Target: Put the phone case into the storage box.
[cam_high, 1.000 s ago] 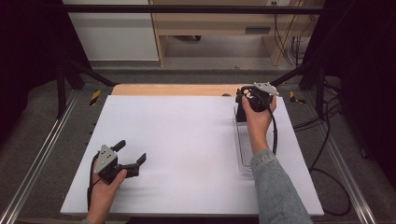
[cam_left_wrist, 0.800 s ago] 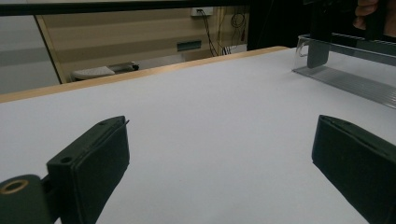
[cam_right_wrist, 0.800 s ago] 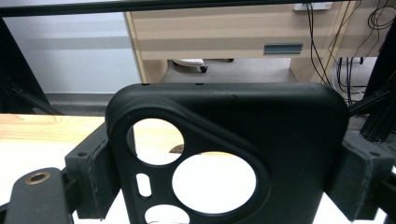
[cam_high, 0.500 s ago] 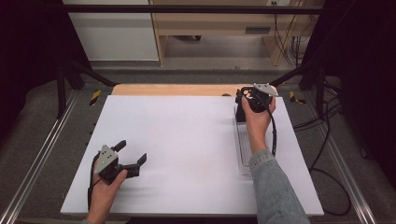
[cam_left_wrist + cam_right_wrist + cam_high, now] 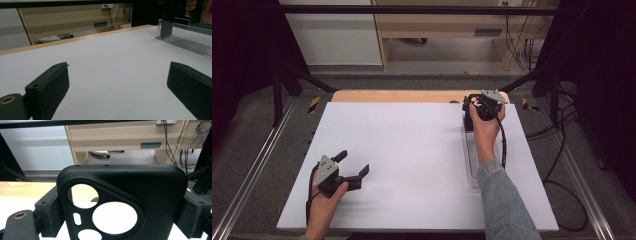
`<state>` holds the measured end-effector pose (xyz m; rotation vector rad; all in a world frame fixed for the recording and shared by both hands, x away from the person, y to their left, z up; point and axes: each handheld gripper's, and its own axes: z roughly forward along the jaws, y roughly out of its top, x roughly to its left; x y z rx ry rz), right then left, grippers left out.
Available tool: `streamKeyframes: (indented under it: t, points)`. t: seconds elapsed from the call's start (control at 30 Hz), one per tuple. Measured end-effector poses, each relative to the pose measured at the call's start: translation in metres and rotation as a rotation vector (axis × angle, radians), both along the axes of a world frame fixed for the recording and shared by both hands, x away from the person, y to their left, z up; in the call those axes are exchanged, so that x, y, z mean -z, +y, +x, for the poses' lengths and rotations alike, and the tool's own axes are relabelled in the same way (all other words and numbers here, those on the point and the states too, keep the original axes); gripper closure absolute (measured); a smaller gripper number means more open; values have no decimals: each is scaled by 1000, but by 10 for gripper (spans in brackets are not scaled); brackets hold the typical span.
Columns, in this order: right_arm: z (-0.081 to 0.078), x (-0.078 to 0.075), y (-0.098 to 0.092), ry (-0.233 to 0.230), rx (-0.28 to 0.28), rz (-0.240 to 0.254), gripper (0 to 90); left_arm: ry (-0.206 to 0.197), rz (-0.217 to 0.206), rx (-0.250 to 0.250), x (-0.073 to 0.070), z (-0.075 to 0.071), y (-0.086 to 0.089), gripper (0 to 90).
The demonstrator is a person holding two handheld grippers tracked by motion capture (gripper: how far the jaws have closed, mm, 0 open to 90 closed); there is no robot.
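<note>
Left gripper (image 5: 354, 167) resting low at near-left of white table (image 5: 412, 150), jaws spread wide, nothing between the pads (image 5: 53, 87). Parked out of the way, likely idle while the other hand works. Left hand (image 5: 324, 200) wrapped around gripper body from behind, forearm entering from the bottom edge, jaws aimed across the table toward the right.

Middle of table bare white sheet, wooden edge (image 5: 402, 96) at the far side.

Right gripper (image 5: 472, 112) at far-right of table, clamped on black phone case (image 5: 122, 202), pads (image 5: 50, 215) pressing both side edges. Case upright, camera cut-outs facing the right gripper view, top edge up. Gripped across the width probably to keep it square for setting down or lifting. Clear plastic tray (image 5: 474, 160) lying lengthwise on table under the right forearm; case at its far end, contact with tray not discernible. Right hand (image 5: 484, 127) stretched forward, sleeve (image 5: 504, 200) over the tray, wrist straight.
</note>
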<state>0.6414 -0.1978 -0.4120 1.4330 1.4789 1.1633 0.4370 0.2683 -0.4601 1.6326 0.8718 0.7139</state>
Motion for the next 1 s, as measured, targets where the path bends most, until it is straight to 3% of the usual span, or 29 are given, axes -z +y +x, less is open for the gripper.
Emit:
streamKeyframes:
  t: [0.47, 1.0]
  points:
    - [-1, -1, 2, 11, -6, -24, 111, 5, 12, 11, 1, 0, -2, 44]
    - [-3, -6, -2, 6, -19, 7, 67, -5, 32, 12, 1, 0, -4, 44]
